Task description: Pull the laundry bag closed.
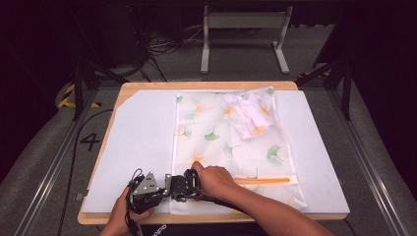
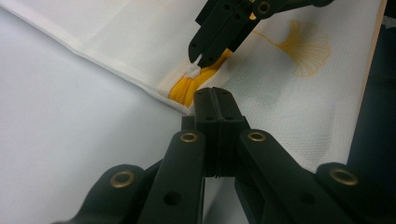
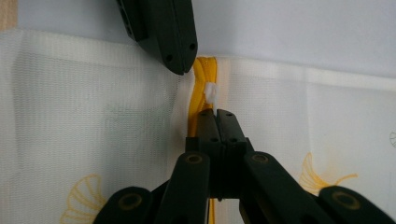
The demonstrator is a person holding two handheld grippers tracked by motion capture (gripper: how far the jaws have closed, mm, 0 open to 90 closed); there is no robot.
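We see a white mat (image 1: 137, 142) on the table; on it lies a mesh bag (image 1: 216, 142) with leaf print. At its near left corner is the orange zipper (image 3: 201, 81). The left gripper (image 2: 215, 93) has jaws together beside the zipper end. The right gripper (image 3: 217, 114) is pinched on the white zipper pull (image 3: 211, 93).

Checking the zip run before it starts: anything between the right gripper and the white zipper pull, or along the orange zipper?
Nothing visible. The right gripper, jaws together, sits right at the white zipper pull. The orange zipper lies bare on the mesh bag; the left gripper sits beside the pull's end.
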